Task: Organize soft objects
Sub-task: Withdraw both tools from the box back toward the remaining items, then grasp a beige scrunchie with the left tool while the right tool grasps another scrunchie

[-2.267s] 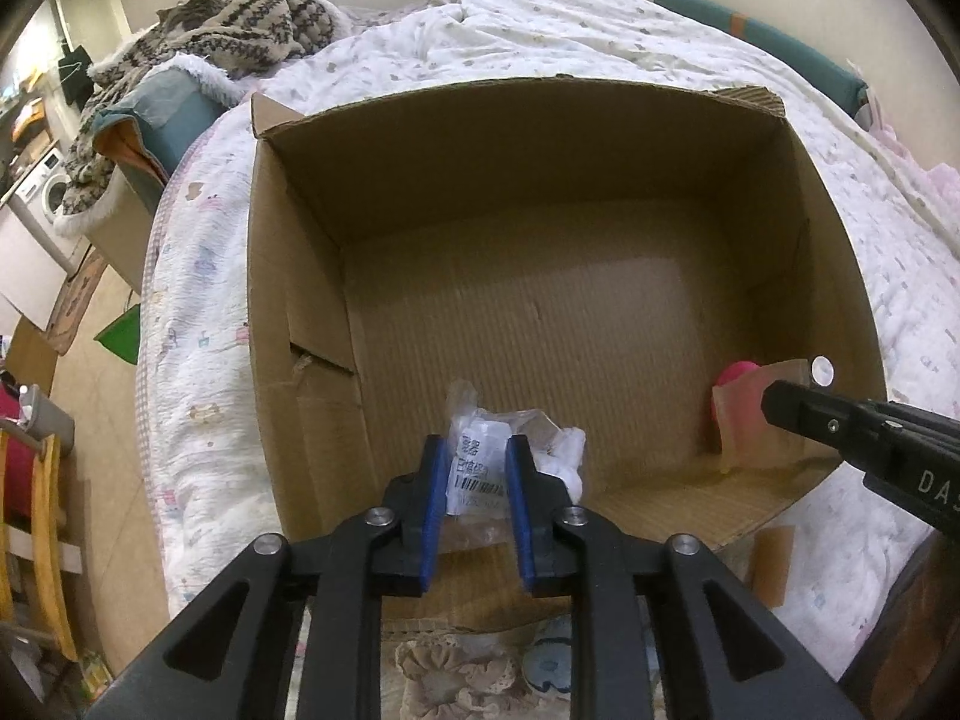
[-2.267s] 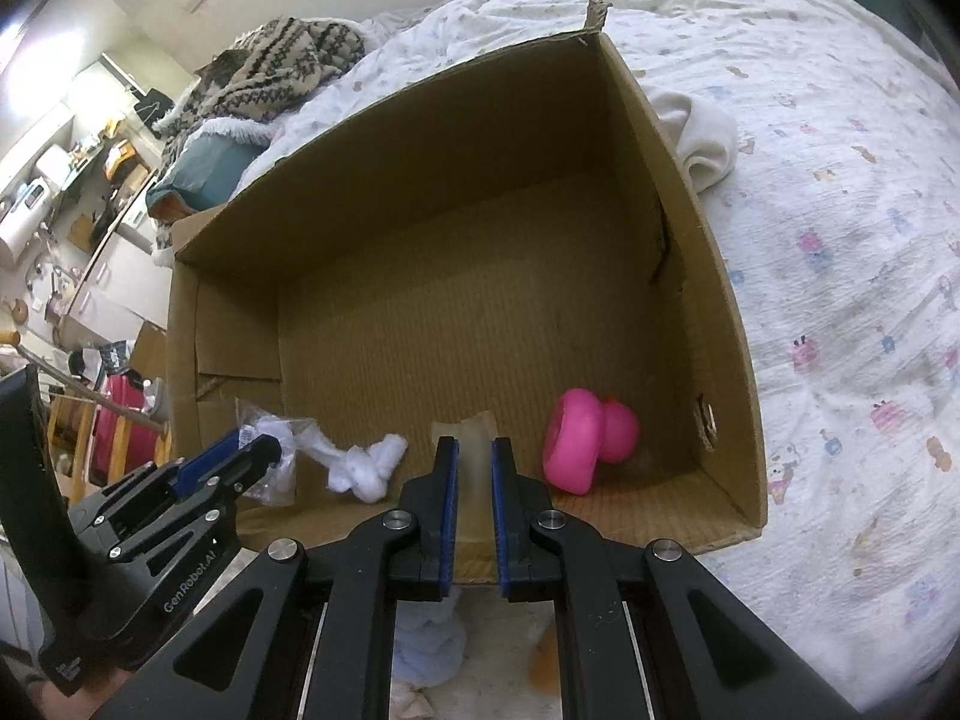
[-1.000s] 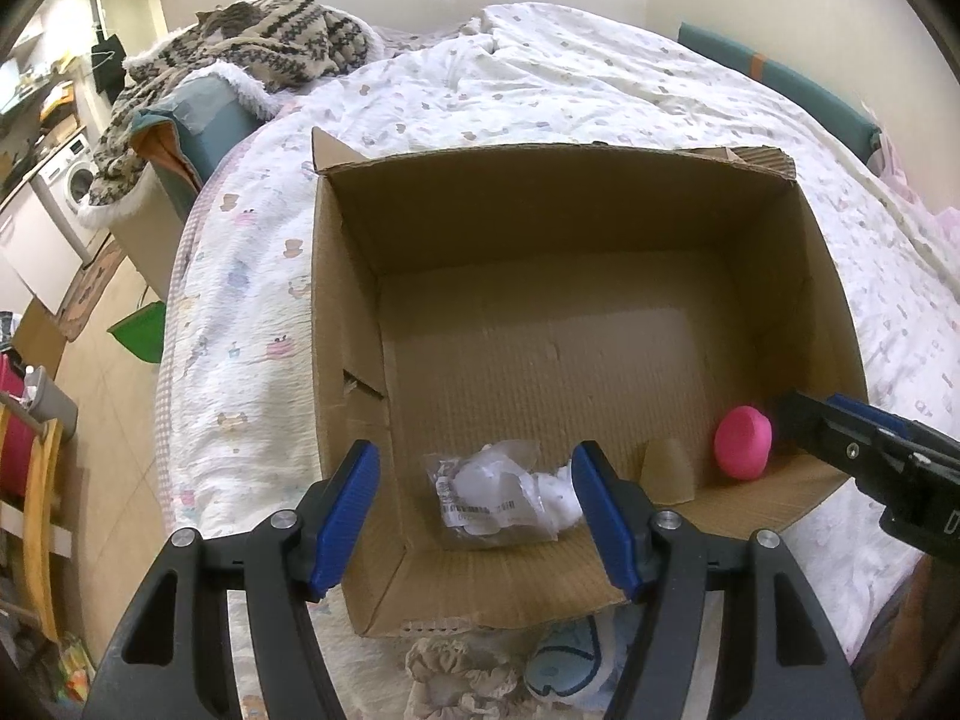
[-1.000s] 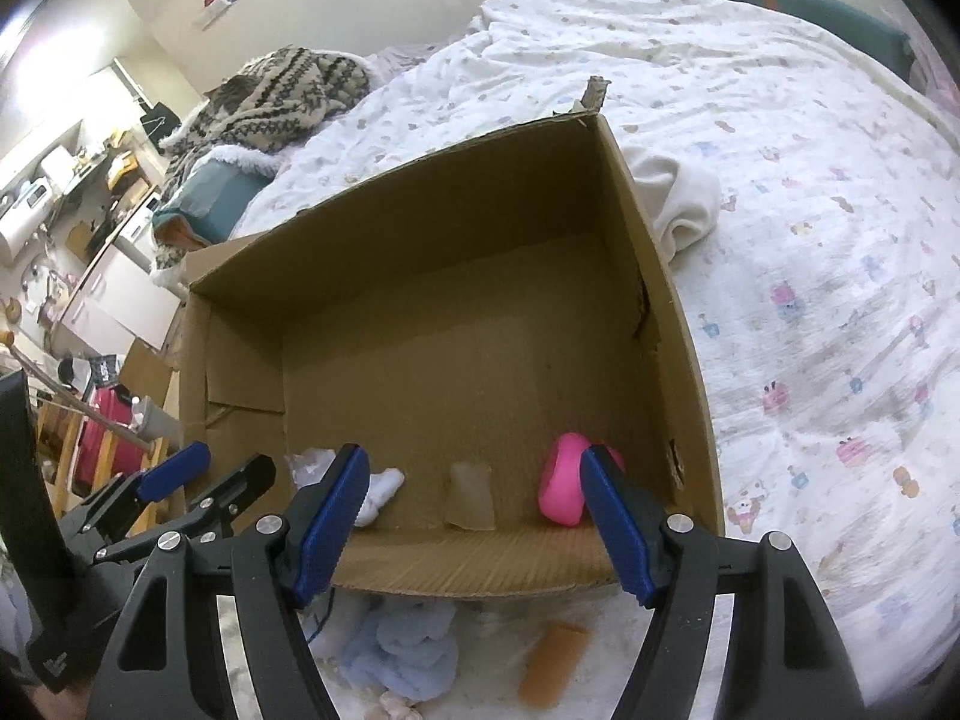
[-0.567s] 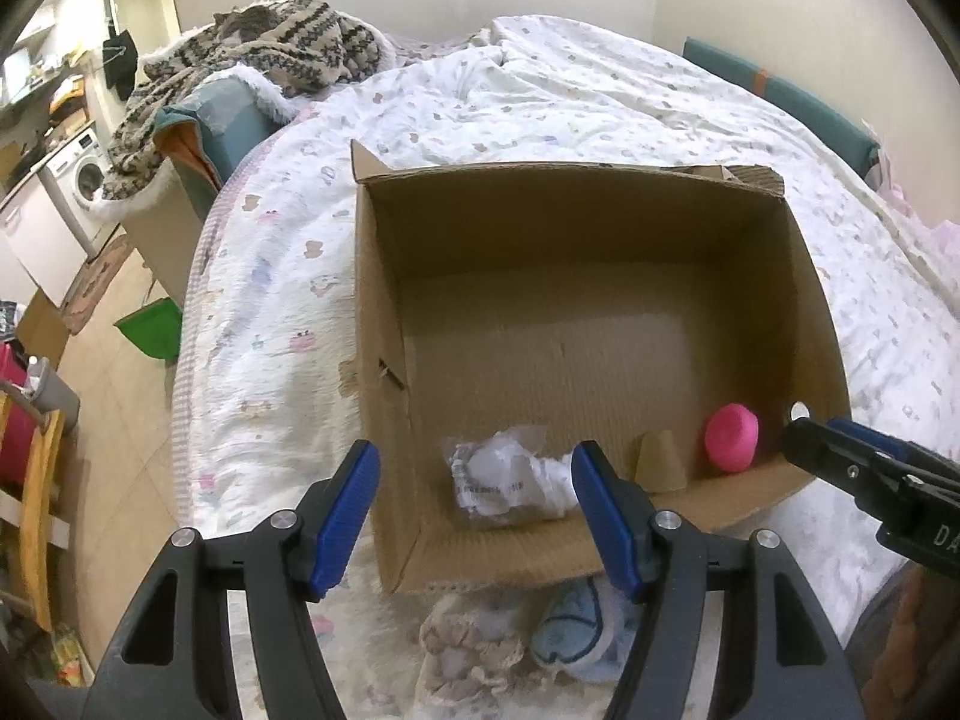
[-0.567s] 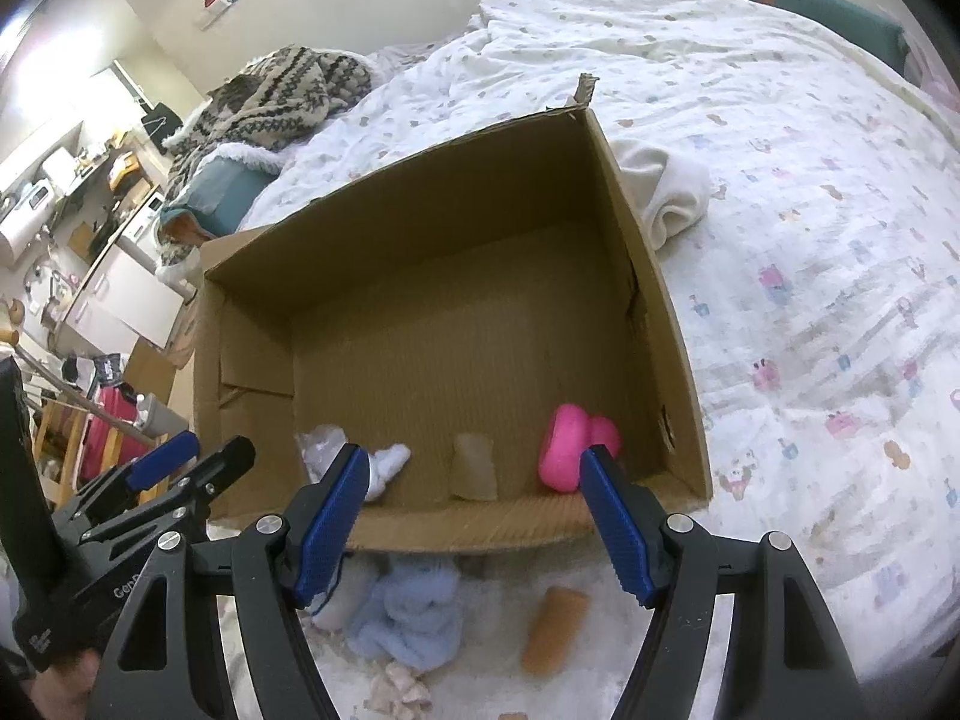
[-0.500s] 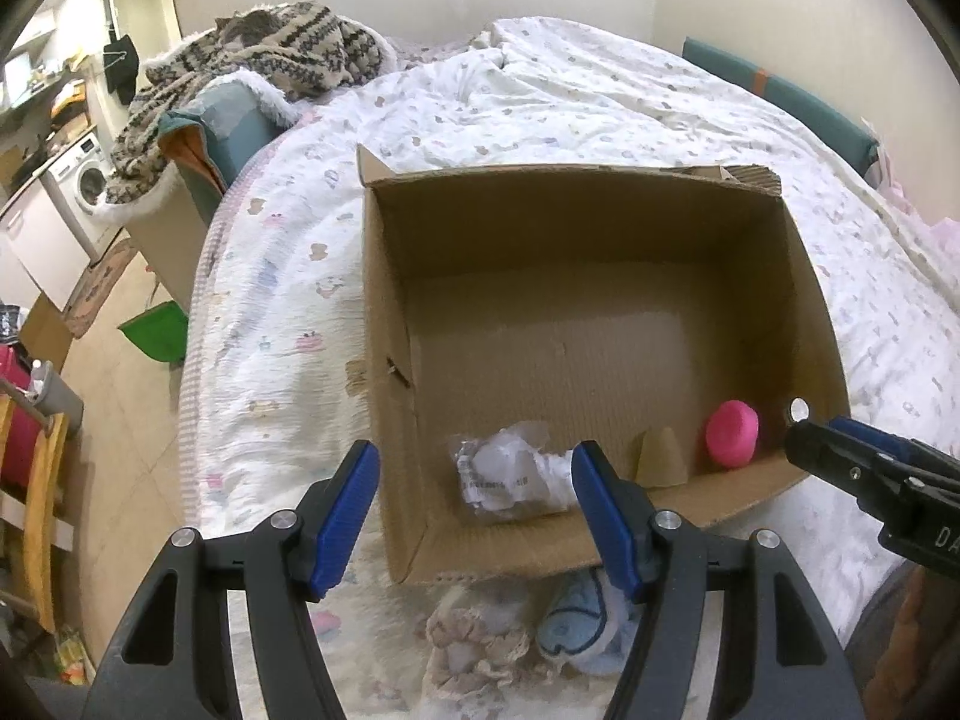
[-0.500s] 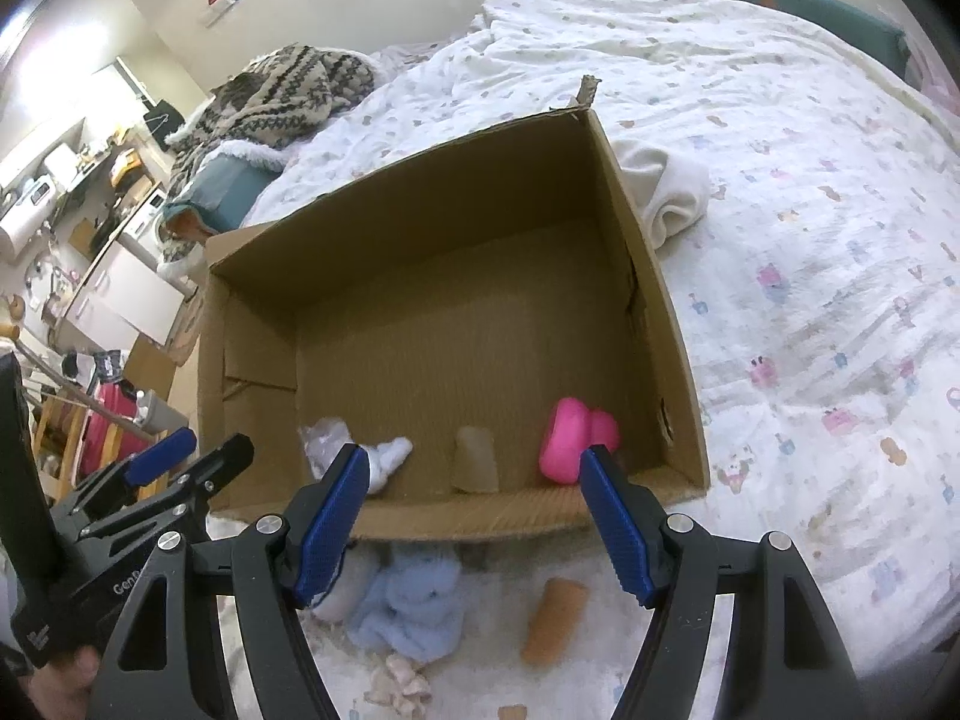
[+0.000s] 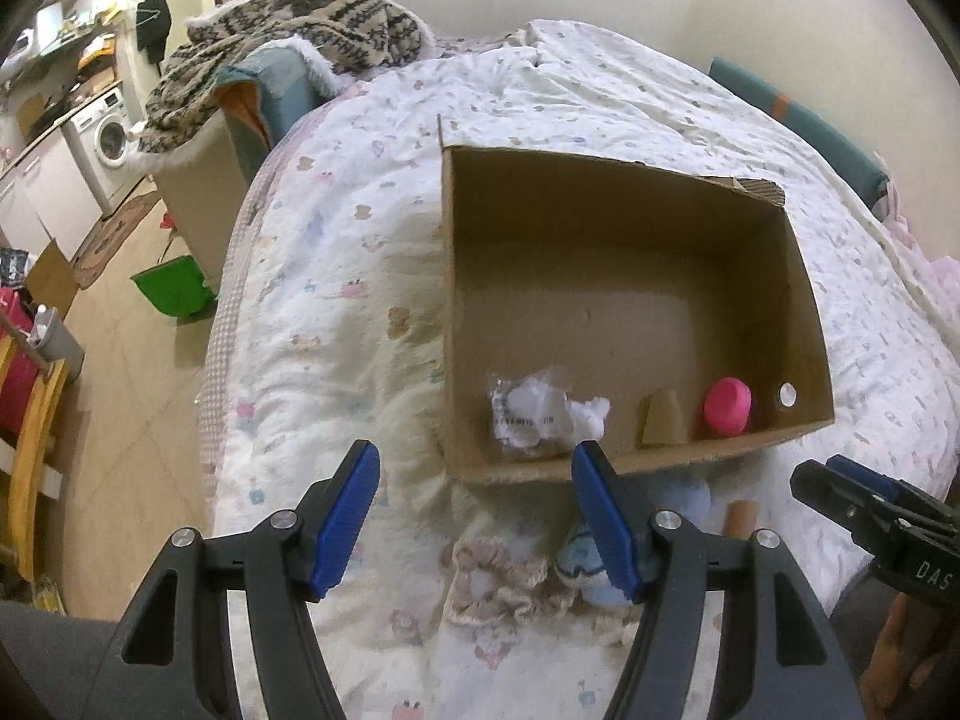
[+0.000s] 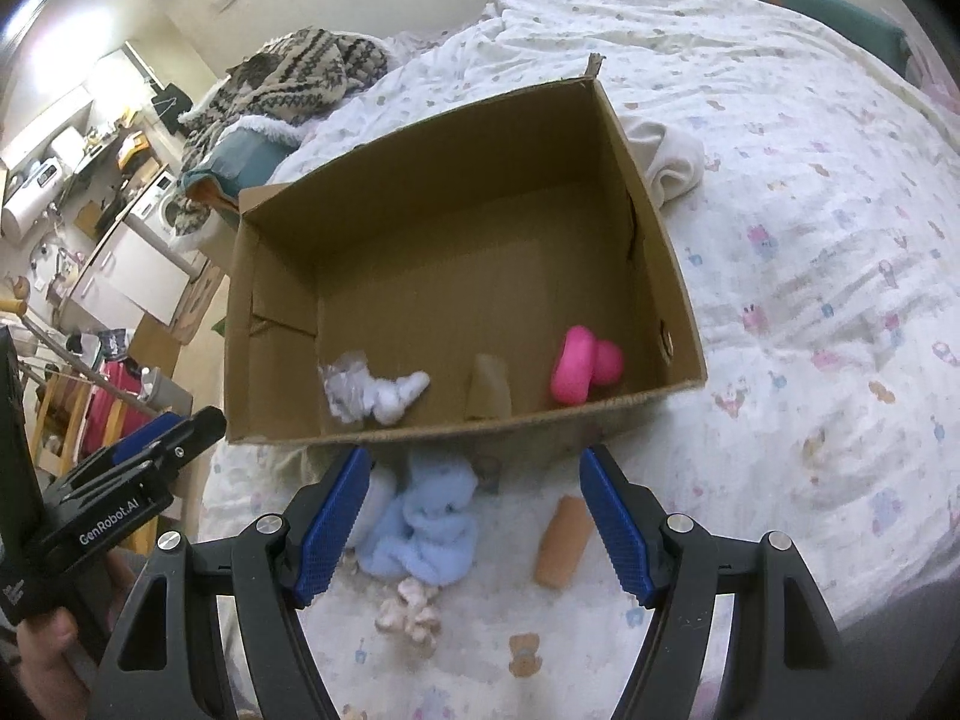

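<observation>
An open cardboard box sits on the bed. Along its near wall lie a white bagged bundle, a tan soft block and a pink soft toy. On the quilt in front of the box lie a light blue cloth, a beige frilly piece and a tan roll. My left gripper is open and empty, before the box's near left corner. My right gripper is open and empty above those loose pieces.
A cream cloth lies on the quilt beside the box's far right wall. A patterned knit blanket is heaped on a bin at the bed's left. Left of the bed are the floor, a green dustpan and a washing machine.
Both grippers have pulled back from the box, which now looks smaller and farther. The loose pieces on the quilt in front of it have come into view.
</observation>
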Available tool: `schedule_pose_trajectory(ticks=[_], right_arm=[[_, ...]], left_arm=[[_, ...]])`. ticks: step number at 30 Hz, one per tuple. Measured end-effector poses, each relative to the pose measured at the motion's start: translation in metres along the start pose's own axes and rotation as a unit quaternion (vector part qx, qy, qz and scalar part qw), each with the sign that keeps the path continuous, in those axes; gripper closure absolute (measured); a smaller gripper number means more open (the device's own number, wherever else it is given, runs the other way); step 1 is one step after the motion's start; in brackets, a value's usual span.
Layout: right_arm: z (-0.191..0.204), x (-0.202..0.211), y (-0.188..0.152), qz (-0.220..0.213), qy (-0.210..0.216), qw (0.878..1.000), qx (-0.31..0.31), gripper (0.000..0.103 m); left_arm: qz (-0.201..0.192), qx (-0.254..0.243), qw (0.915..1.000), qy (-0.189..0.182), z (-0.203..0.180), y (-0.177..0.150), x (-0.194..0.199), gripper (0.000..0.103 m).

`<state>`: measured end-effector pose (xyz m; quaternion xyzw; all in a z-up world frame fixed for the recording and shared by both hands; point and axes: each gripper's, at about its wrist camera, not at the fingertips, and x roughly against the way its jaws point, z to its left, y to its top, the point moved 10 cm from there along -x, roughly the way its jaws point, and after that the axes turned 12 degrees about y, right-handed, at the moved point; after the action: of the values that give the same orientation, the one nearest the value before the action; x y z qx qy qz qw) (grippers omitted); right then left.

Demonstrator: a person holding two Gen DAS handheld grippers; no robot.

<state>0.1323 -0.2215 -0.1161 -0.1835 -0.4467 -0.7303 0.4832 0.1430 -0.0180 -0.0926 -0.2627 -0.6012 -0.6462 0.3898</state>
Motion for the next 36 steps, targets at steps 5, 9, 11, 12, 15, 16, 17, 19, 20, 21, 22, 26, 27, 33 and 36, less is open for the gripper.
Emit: schedule_pose_trajectory(ticks=[5,9,11,12,15,16,17,19,20,21,22,26,27,33,36], right_arm=[[0.003,0.004,-0.010,0.006,0.005,1.000,-0.007,0.026],[0.004,0.005,-0.018,0.012,0.008,1.000,-0.016,0.026],[0.003,0.005,-0.021,0.013,0.012,1.000,-0.024,0.026],[0.002,0.006,-0.023,0.014,0.015,0.999,-0.030,0.026],[0.000,0.008,-0.027,0.018,0.026,0.998,-0.049,0.026],[-0.001,0.007,-0.029,0.020,0.031,0.998,-0.057,0.026],[-0.003,0.006,-0.032,0.025,0.037,0.997,-0.067,0.026],[-0.004,0.001,-0.039,0.039,0.050,0.994,-0.086,0.026],[-0.005,-0.003,-0.043,0.049,0.055,0.993,-0.096,0.026],[-0.005,-0.007,-0.048,0.061,0.062,0.991,-0.104,0.026],[-0.003,-0.012,-0.053,0.072,0.070,0.989,-0.110,0.026],[0.003,-0.036,-0.074,0.127,0.084,0.981,-0.121,0.026],[0.005,-0.042,-0.078,0.138,0.083,0.980,-0.119,0.026],[0.015,-0.077,-0.098,0.193,0.058,0.976,-0.080,0.028],[0.022,-0.088,-0.101,0.205,0.054,0.975,-0.063,0.033]], left_arm=[[0.008,0.009,0.9999,-0.001,0.007,-0.010,0.005,0.039],[0.013,0.013,0.9998,0.000,0.013,-0.018,0.008,0.039],[0.017,0.018,0.9997,0.002,0.016,-0.022,0.010,0.039],[0.019,0.022,0.9996,0.002,0.019,-0.025,0.010,0.039],[0.028,0.033,0.9990,0.001,0.025,-0.031,0.012,0.039],[0.033,0.039,0.9987,-0.001,0.027,-0.034,0.012,0.039],[0.037,0.043,0.9984,-0.003,0.028,-0.035,0.011,0.039],[0.046,0.051,0.9976,-0.007,0.031,-0.041,0.011,0.039],[0.050,0.055,0.9972,-0.009,0.032,-0.043,0.010,0.039],[0.054,0.058,0.9968,-0.009,0.032,-0.045,0.008,0.039],[0.059,0.060,0.9964,-0.007,0.033,-0.047,0.006,0.039],[0.074,0.057,0.9956,0.001,0.034,-0.052,-0.002,0.039],[0.079,0.058,0.9952,0.005,0.035,-0.053,-0.004,0.039],[0.099,0.086,0.9913,0.011,0.047,-0.057,-0.013,0.039],[0.113,0.101,0.9884,0.013,0.053,-0.061,-0.020,0.039]])
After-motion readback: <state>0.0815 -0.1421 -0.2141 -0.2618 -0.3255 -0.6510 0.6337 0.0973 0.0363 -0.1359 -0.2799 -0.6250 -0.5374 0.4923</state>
